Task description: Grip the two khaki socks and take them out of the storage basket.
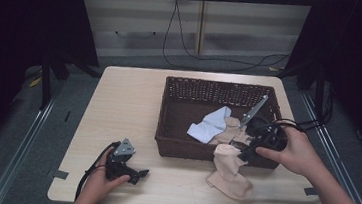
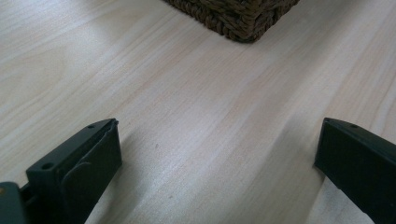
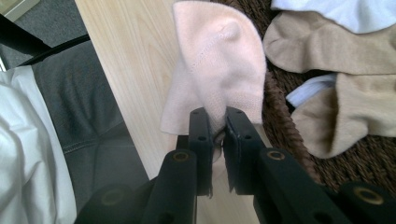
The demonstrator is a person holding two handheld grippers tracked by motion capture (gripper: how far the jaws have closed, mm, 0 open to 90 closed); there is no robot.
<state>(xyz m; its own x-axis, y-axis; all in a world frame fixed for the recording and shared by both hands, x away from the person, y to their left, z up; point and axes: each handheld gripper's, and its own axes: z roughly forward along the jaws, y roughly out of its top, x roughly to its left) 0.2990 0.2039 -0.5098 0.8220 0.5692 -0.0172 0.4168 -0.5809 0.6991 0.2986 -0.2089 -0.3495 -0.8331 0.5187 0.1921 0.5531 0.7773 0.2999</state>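
Observation:
A pale pink sock [image 1: 230,173] droops over the front rim of the dark wicker basket [image 1: 184,150] and down onto the table. My right gripper [image 1: 239,151] is at that rim, shut on the sock's upper part. In the right gripper view the jaws [image 3: 217,126] pinch a fold of the pink sock [image 3: 219,60]. Inside the basket lie a white sock [image 1: 209,126] and beige socks [image 1: 230,131]. My left gripper [image 1: 139,175] rests on the table left of the basket. In the left gripper view its jaws [image 2: 219,144] stand wide open over bare wood.
The light wooden table [image 1: 123,106] has free room left of the basket. A basket corner [image 2: 238,16] lies ahead of the left gripper. Beige socks [image 3: 359,107] and the white sock [image 3: 355,11] lie on the basket floor. The table's front edge [image 3: 112,93] is close, with the person's clothing below it.

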